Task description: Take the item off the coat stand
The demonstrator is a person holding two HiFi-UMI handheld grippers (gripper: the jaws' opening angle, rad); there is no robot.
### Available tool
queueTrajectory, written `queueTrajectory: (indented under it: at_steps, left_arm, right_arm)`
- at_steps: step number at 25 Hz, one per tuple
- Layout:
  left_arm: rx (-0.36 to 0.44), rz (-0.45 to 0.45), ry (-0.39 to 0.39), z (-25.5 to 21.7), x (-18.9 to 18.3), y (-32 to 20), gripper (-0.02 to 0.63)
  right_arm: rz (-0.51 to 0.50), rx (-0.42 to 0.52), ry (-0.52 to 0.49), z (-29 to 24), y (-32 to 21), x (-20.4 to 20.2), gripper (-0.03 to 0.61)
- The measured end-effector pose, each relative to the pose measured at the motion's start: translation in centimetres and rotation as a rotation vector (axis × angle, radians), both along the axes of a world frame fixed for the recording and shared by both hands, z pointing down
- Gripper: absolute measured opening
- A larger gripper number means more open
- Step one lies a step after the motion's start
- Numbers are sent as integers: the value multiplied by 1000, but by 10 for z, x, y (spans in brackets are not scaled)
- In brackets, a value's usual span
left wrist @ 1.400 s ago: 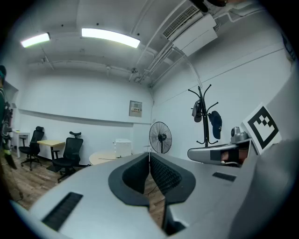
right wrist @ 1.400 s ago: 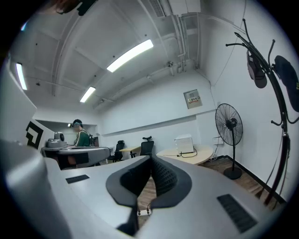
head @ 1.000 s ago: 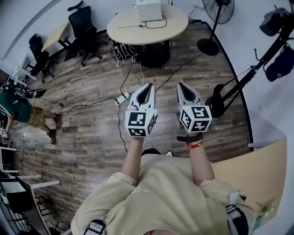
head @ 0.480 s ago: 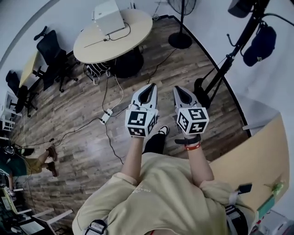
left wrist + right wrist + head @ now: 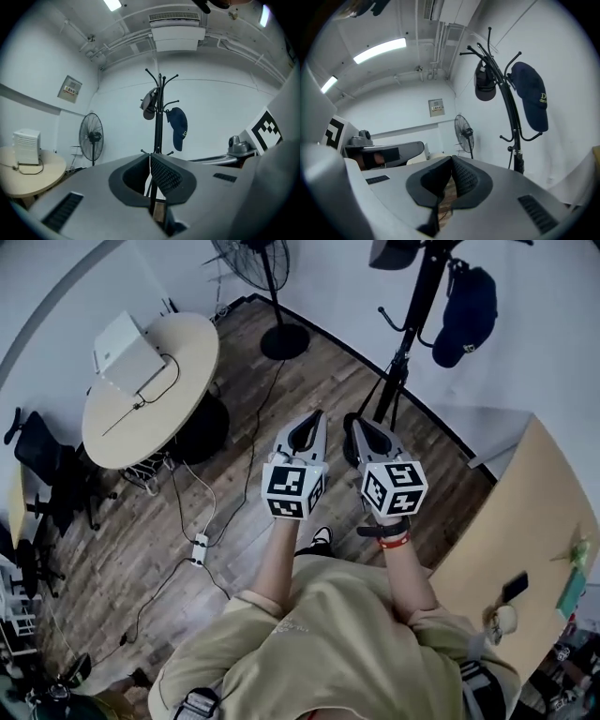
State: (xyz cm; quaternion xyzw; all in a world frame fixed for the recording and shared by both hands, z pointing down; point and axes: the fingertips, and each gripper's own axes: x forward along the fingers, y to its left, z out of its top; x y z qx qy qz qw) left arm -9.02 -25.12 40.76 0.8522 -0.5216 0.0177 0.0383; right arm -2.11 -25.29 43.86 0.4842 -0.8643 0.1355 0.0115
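Note:
A black coat stand [image 5: 410, 334] rises at the top right of the head view, against the white wall. A dark blue cap [image 5: 464, 304] hangs on its right side, and a darker item [image 5: 392, 251] hangs at its top left. The stand [image 5: 159, 117] shows straight ahead in the left gripper view, with the blue cap [image 5: 178, 127] and a grey hat [image 5: 149, 105]. In the right gripper view the stand [image 5: 509, 117] leans to the right with the cap [image 5: 531, 95] on it. My left gripper [image 5: 314, 418] and right gripper [image 5: 357, 424] are side by side, both shut and empty, well short of the stand.
A round wooden table [image 5: 150, 390] with a white box [image 5: 128, 352] stands to the left. A floor fan [image 5: 272, 296] stands at the back. A light wooden desk [image 5: 525, 540] lies at the right. Cables and a power strip [image 5: 199, 547] run across the wooden floor. Office chairs [image 5: 47, 484] stand far left.
The view has swung round towards the coat stand, which now stands nearer and straight ahead of the grippers. Both grippers stay shut and side by side.

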Motion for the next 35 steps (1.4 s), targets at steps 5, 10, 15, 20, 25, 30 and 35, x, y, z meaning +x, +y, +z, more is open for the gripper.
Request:
queueTrajectory:
  at_steps: [5,10,15,20,25,30,35]
  left_arm:
    - [9,174,28,0,48,-46,25]
    - [13,352,38,-11,88,-70,25]
    - [55,450,66,-39,133,-78,23]
    - [79,492,70,-49,172,-94,23]
    - [67,502,79,-53,205,-106,23]
    - [55,505,48,-47,227,-116,23]
    - [56,481,26,-45,230,-132,23]
  right_arm:
    - [188,6,12,-2,-37,55,17]
    - [357,27,21,-17,-50,98,17]
    - [436,60,45,-42,-50,146,17]
    - [498,141,43,-74,-62,192,17]
    - [516,172,34,-90,-76,227,17]
    - [501,192,-6,-98,-100,253,56]
    - [476,197,-47,-105,-126,271,98]
